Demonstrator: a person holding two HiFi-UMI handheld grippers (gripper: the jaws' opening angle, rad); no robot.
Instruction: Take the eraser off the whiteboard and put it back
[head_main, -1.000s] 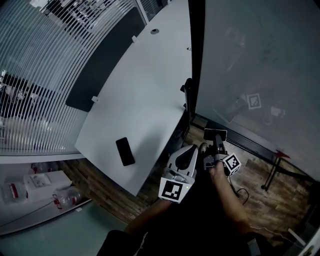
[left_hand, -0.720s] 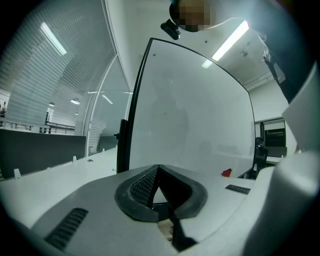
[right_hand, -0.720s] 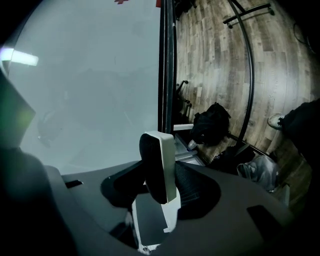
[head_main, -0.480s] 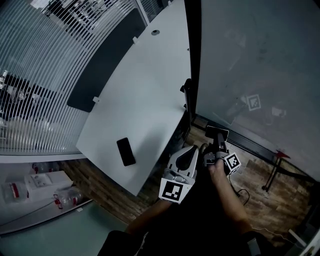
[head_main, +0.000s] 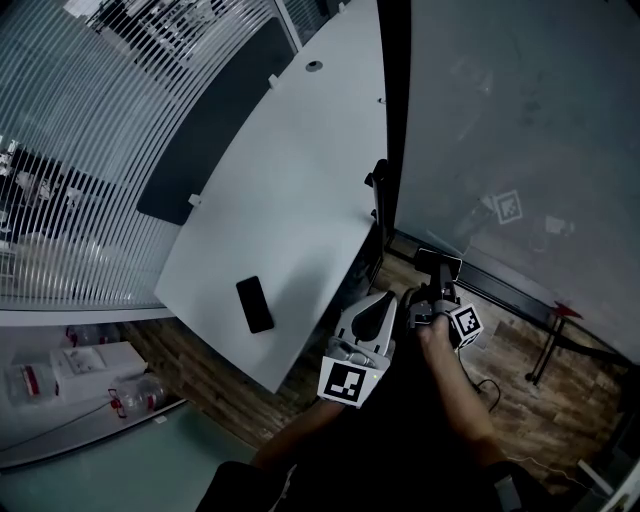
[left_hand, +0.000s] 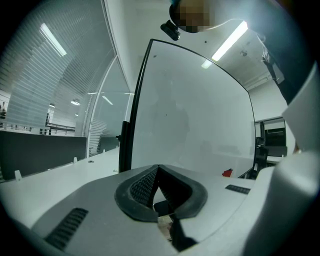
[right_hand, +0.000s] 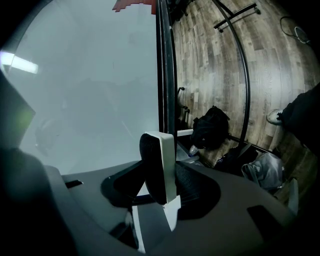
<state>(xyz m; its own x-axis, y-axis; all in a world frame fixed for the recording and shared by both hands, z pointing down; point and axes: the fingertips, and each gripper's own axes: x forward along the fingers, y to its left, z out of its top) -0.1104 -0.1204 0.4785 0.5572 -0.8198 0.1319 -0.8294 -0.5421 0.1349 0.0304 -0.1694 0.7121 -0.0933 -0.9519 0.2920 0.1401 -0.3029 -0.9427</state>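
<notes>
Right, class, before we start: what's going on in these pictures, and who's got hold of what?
A person stands at a whiteboard with a gripper in each hand. The right gripper is closed on the eraser, holding it upright just off the board, near the board's dark edge. The left gripper is shut with nothing in it and sits alongside. A phone lies on the white table, untouched.
</notes>
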